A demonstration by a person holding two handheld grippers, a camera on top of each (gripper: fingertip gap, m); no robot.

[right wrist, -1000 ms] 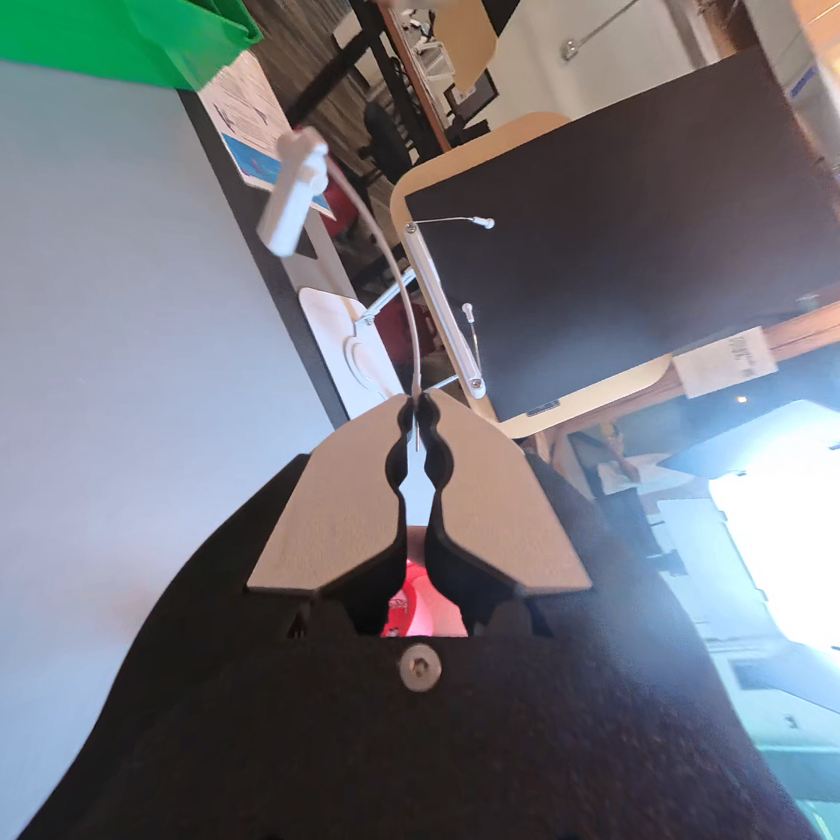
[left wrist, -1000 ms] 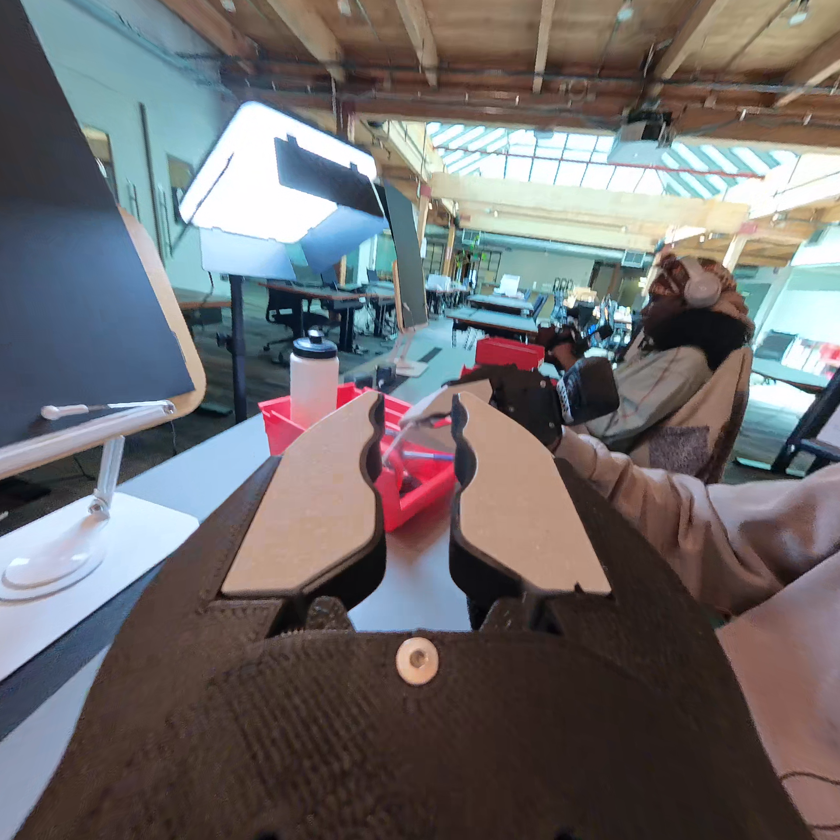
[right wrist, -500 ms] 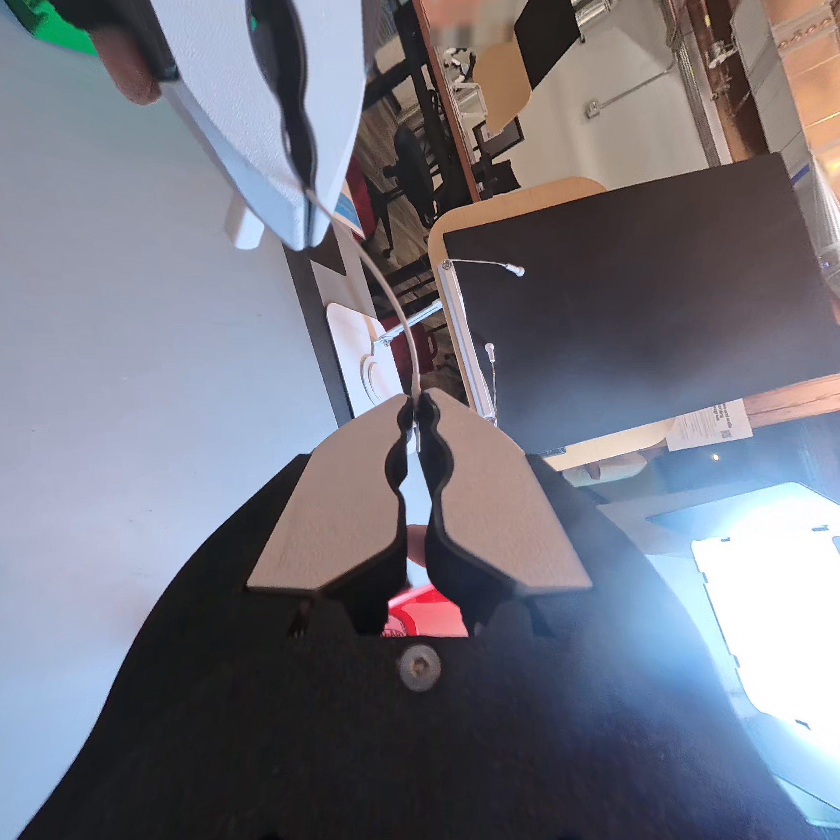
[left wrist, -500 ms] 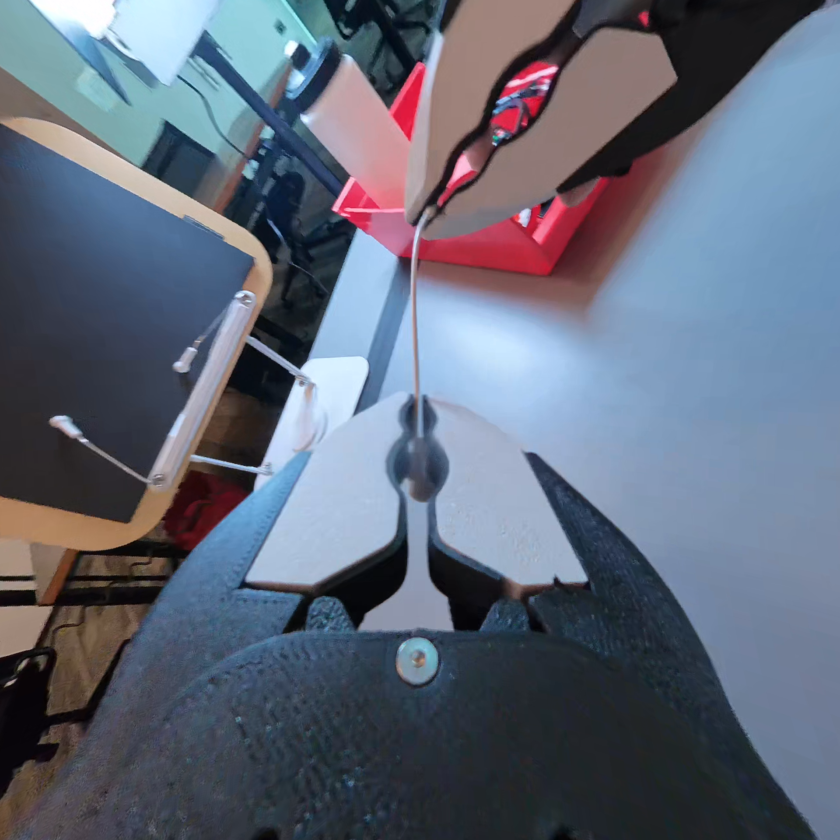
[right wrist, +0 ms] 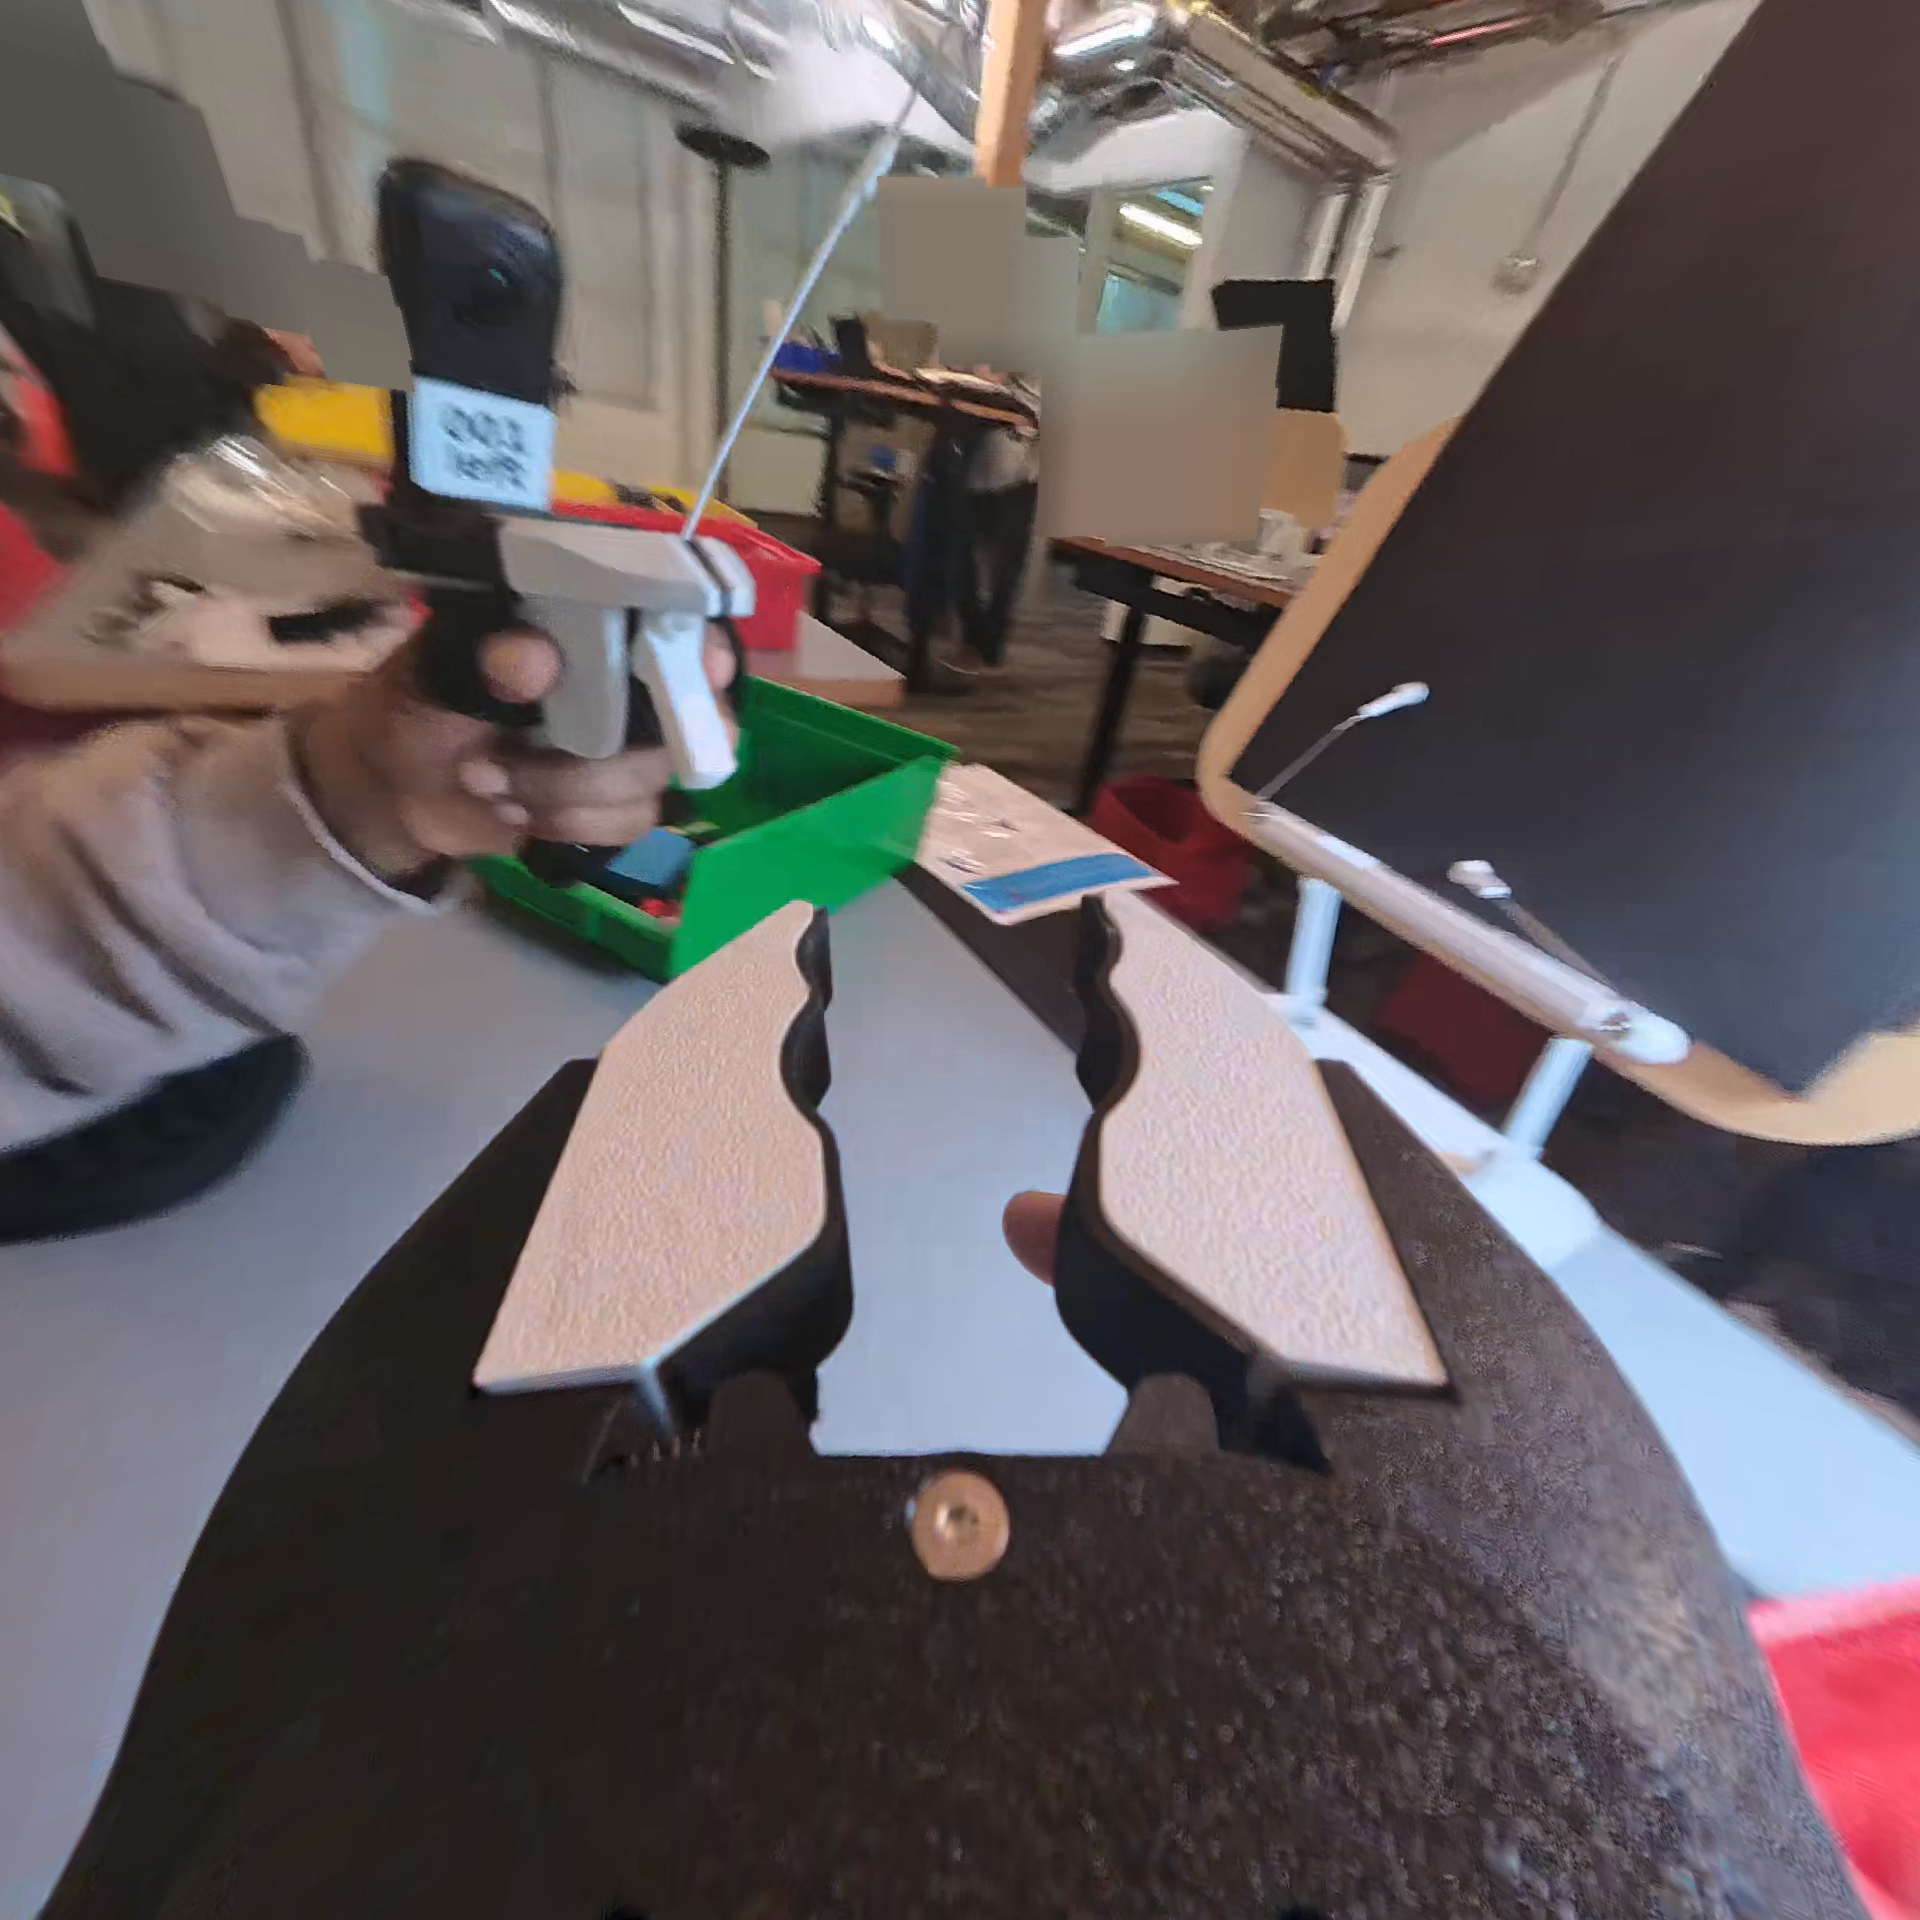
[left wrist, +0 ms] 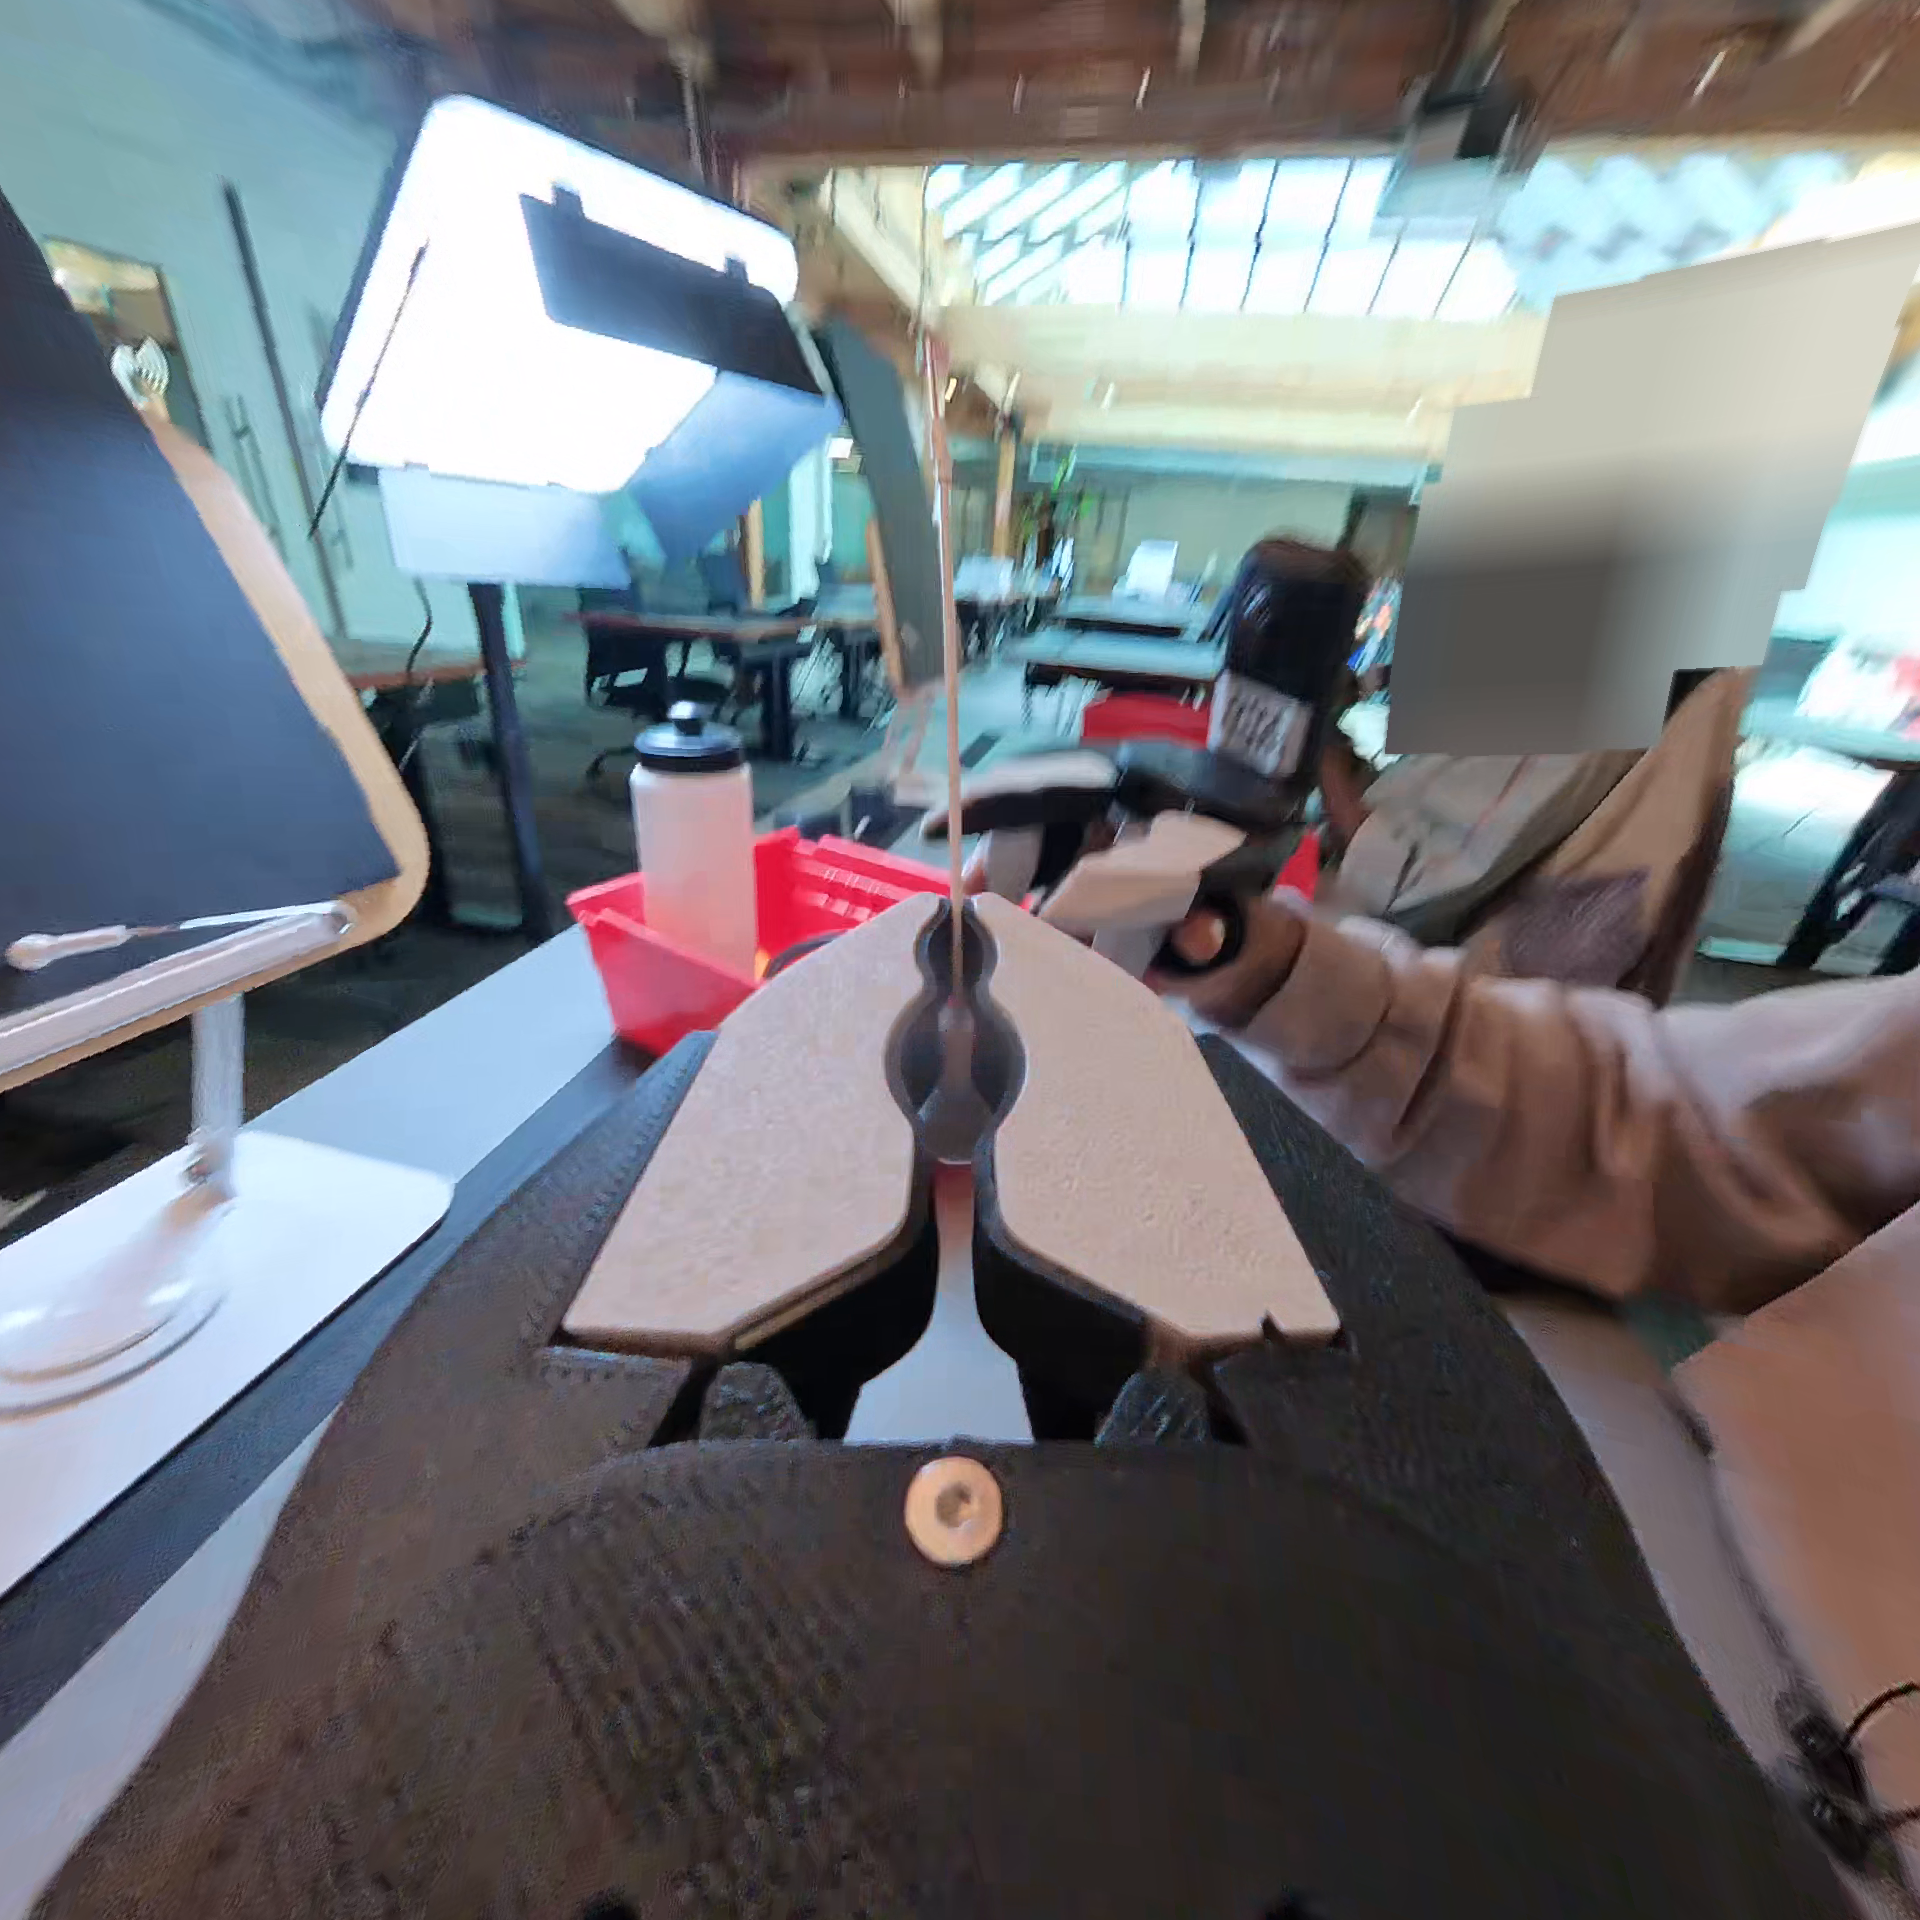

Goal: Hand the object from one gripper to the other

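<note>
- The left gripper (left wrist: 954, 925) has its fingers pressed together on a thin white cable (left wrist: 943, 623); the cable leaves the fingertips and runs straight up, its long axis close to vertical, its upper end lost in blur
- From the right wrist view, the same cable (right wrist: 790, 322) rises from the left gripper (right wrist: 717, 566), leaning up and to the right
- The right gripper (right wrist: 951, 935) stands wide apart, holding nothing, over the grey table (right wrist: 312, 1122); a green bin (right wrist: 810, 831) sits beyond
</note>
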